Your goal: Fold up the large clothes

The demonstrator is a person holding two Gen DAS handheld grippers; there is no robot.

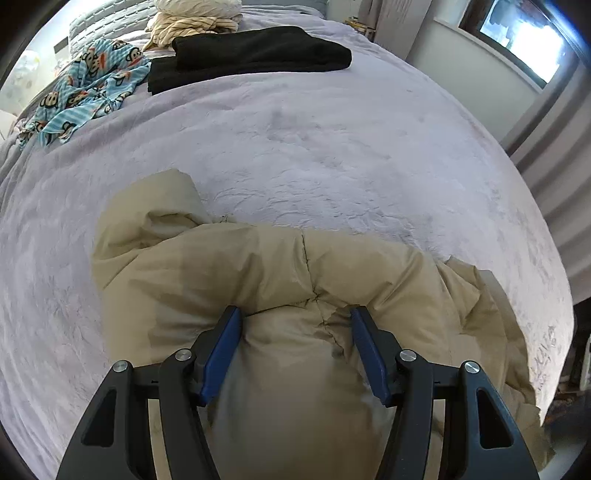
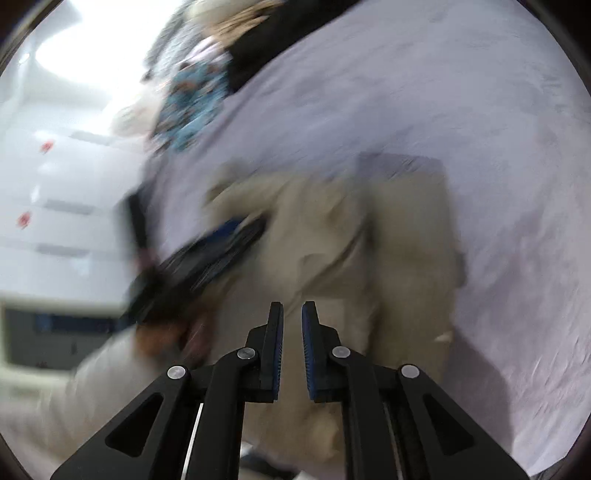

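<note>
A puffy beige jacket [image 1: 258, 266] lies bunched on the lilac bed cover [image 1: 295, 129]. My left gripper [image 1: 295, 314] is shut on a thick fold of it, and the fabric bulges between the blue pads. In the right wrist view the jacket [image 2: 351, 229] is spread out and blurred. My right gripper [image 2: 292, 306] hangs above its near part, its jaws a narrow slit apart with nothing visibly between them. In that view the left gripper [image 2: 221, 243] is a dark blur on the jacket's left side, held by a hand in a pale sleeve.
Folded black clothes [image 1: 258, 51] lie at the far side of the bed. A blue monkey-print garment [image 1: 85, 85] and a cream striped bundle [image 1: 192, 26] lie near them. A window [image 1: 524, 40] is at far right. White drawers [image 2: 55, 184] stand beside the bed.
</note>
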